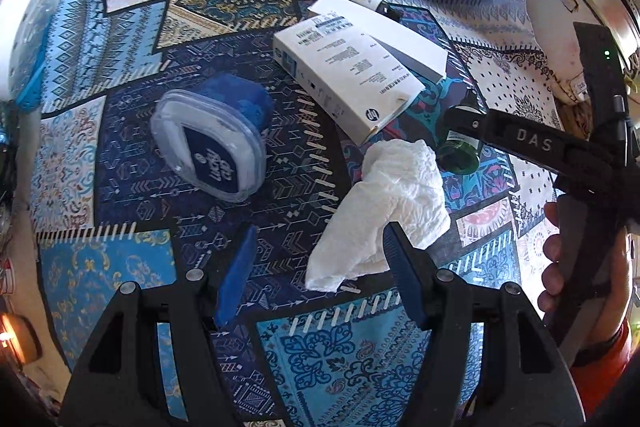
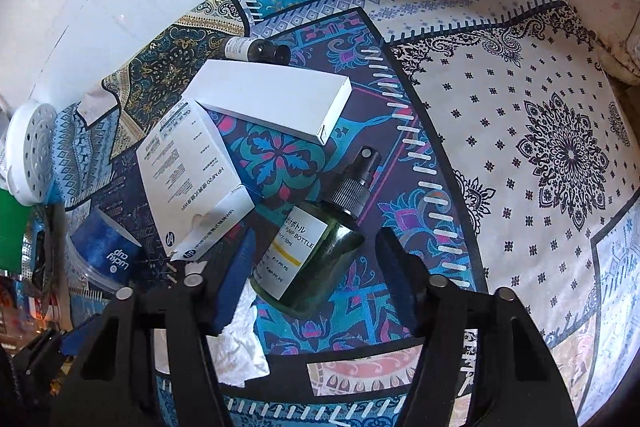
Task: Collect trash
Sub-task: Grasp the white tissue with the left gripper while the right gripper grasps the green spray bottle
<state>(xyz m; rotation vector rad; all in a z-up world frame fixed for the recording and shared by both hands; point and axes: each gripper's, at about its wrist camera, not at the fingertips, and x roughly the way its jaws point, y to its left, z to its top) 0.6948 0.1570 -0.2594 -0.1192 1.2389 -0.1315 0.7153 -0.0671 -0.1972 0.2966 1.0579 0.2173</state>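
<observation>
Both my grippers are open – the right gripper straddles the green pump bottle, which may roll away, and the left gripper may only pinch a loose fold of the tissue ahead of it.

A crumpled white tissue lay on the patterned cloth; beside it a green pump bottle lay on its side; a white HP box overlapped a plain white box; a blue cup lay tipped over.
</observation>
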